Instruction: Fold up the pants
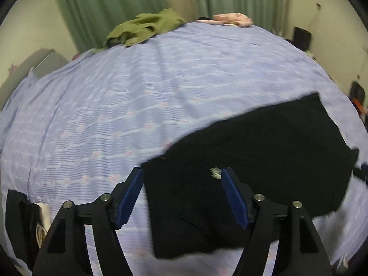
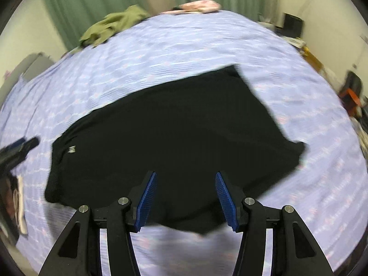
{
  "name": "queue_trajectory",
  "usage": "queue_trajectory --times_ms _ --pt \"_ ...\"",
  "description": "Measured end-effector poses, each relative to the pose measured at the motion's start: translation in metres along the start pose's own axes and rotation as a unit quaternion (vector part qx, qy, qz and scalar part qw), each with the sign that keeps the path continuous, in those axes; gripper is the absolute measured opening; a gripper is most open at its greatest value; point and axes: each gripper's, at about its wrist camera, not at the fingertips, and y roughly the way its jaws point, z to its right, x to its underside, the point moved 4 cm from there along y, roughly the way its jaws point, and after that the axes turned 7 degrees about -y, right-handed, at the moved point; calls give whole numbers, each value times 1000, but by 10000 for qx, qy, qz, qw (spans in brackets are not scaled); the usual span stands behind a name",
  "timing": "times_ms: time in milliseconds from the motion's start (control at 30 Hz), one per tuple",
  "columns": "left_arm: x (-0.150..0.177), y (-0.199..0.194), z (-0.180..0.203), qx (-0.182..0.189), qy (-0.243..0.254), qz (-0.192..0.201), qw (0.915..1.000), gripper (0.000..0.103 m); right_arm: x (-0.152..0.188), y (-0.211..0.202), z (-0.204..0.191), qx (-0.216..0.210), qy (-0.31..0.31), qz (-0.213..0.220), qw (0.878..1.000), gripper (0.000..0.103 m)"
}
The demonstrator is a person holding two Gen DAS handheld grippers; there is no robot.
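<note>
Green curtains (image 1: pixel 103 7) hang behind a wide bed (image 1: pixel 115 105) dressed in a lilac striped cover, and that cover is my working surface. I have the black pants (image 2: pixel 165 138) lying on it, spread broad and fairly flat, seemingly already doubled once into a wide panel, with a small pale label (image 2: pixel 72 149) near their left end.

My left gripper (image 1: pixel 181 196) hangs over the left end of the cloth with its jaws spread wide and nothing between them; one blue pad is over the bare cover, the other over the fabric, so I judge it lines up on that edge for a pinch. My right gripper (image 2: pixel 185 199) hangs above the near hem, also gaping and empty, which I read as the matching grab point so both ends can be lifted together for the next fold.

An olive garment (image 1: pixel 145 27) and something pink (image 1: pixel 232 19) sit at the far edge of the bed, well apart from my work.

Motion blur smears both views, so I cannot make out seams, waistband or leg openings, nor how many layers lie stacked. Whether either gripper touches the cloth I cannot tell. Dark shapes at the left edge of each view are cut off and unclear.
</note>
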Motion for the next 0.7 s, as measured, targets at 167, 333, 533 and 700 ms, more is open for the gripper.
queue_trajectory --times_ms 167,333,533,700 --pt "30 2 47 184 249 -267 9992 73 14 -7 62 678 361 -181 9969 54" --pt "57 1 41 458 -623 -601 9952 81 16 -13 71 767 656 -205 9947 56" --pt "94 6 -23 398 -2122 -1033 9709 86 8 -6 21 457 211 -79 9987 75" --pt "131 27 -68 879 -3536 -1336 9216 87 4 19 -35 28 -324 -227 9992 75"
